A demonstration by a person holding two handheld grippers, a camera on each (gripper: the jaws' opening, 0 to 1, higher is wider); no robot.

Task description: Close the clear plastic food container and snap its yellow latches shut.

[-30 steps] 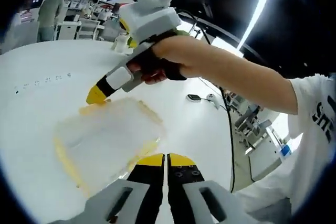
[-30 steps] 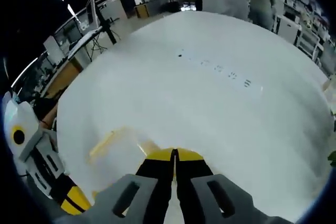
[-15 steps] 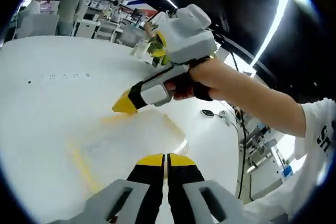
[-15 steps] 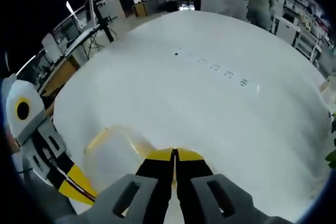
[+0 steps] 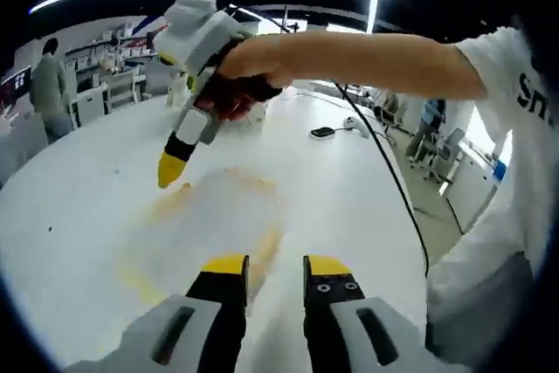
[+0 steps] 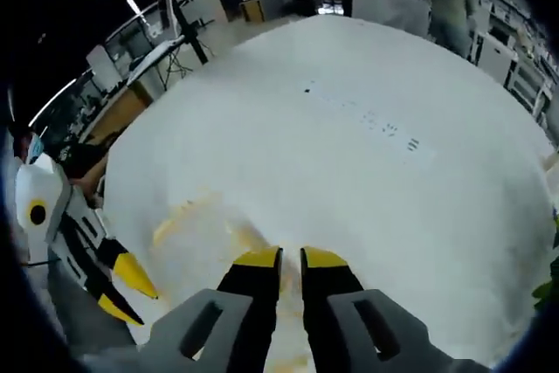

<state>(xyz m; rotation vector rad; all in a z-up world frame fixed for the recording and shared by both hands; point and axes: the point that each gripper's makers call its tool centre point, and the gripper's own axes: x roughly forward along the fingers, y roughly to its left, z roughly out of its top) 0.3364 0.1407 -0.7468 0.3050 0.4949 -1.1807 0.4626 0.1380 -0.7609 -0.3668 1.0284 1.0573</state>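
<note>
The clear plastic food container with yellow latches (image 5: 214, 224) lies blurred on the white tabletop (image 5: 79, 207) near its front edge, seemingly lidded; left gripper (image 5: 277, 266) and right gripper (image 6: 281, 259), both slightly parted and empty, must next press latches down.

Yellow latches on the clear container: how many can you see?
2, both blurred: one yellow latch on the clear plastic food container's far-left edge, another yellow latch on its right edge. Others may be hidden.

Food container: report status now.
Left hand-held gripper open, right hand-held gripper slightly open, both empty. Clear food container blurred on white table; latches unreadable. Nothing obstructing.
</note>
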